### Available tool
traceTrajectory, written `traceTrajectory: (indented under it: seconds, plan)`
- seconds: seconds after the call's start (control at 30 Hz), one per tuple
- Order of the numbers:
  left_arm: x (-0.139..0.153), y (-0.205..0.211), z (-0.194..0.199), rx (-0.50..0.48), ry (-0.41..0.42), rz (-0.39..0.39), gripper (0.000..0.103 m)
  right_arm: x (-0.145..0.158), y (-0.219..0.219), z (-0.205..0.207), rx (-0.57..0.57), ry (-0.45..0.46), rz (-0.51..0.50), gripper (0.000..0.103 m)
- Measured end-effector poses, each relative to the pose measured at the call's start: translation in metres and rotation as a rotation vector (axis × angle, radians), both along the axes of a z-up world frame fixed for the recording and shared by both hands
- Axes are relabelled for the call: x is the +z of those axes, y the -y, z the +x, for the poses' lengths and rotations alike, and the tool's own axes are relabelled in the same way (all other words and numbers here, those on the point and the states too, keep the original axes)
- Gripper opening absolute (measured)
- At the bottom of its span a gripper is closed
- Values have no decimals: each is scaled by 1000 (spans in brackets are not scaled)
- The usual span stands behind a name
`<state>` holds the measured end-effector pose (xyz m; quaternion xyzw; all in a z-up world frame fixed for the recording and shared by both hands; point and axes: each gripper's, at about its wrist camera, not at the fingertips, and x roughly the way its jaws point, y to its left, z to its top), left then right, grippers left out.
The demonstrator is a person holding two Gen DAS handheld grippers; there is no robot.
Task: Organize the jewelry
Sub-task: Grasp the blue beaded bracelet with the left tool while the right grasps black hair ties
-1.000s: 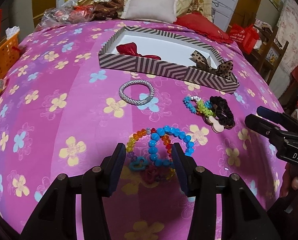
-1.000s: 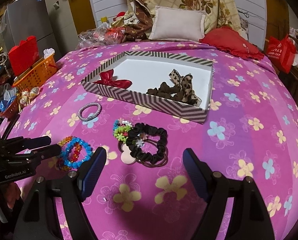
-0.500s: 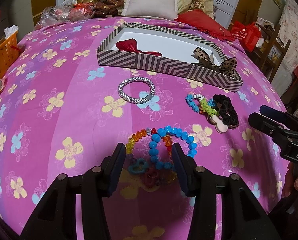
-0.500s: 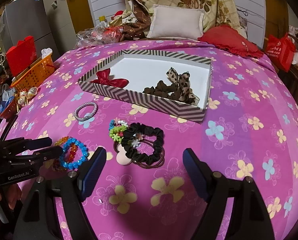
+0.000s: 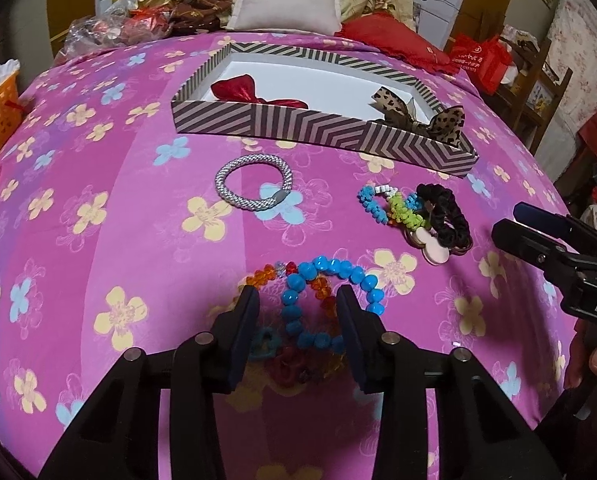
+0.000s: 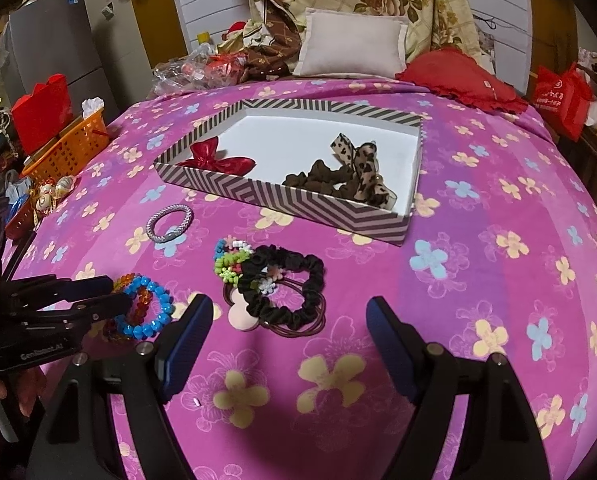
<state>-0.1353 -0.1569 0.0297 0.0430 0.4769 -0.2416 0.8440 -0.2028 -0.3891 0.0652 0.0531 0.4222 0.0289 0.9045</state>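
My left tongs (image 5: 296, 304) stand open low over the pink flowered bedspread (image 5: 98, 240), their two pads either side of the blue bead bracelet (image 5: 330, 300), which lies tangled with an orange bead bracelet (image 5: 264, 274) (neither pad visibly pressing on it). My right tongs (image 6: 288, 344) are spread wide and hold nothing, just short of the black scrunchie (image 6: 286, 280) and its heap of small coloured bands. Beyond, a silver bracelet (image 5: 254, 188) lies alone before the striped box (image 5: 322, 128), which holds a red bow (image 5: 250, 92) and a leopard bow (image 5: 422, 114).
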Motion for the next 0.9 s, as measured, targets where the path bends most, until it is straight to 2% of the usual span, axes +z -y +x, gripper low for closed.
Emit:
traceTrajectory:
  seconds: [0.33,0.43,0.5,0.53,0.57,0.67,0.77,0.9]
  plan:
    - [-7,12,8,-21,-13,18,16,-4,-9,24,41,-1,12,78]
    - [-10,13,11,-26,-22,18,14,-8,-14,34,65,-13,13,65]
    - [-10,12,12,-26,-22,9,6,-15,-16,43,86,-38,40,45]
    - [-10,12,13,-27,-28,3,1,-18,-16,46,92,-44,53,42]
    - [-10,12,13,-30,-31,-2,0,-22,-17,49,99,-52,67,37]
    - [-9,11,13,-45,-40,-23,0,-28,-17,50,99,-59,92,12]
    - [-4,8,10,-60,-24,-45,0,-20,-16,38,105,-8,118,10]
    - [6,4,6,-73,-14,-77,0,-8,-12,29,100,17,120,8]
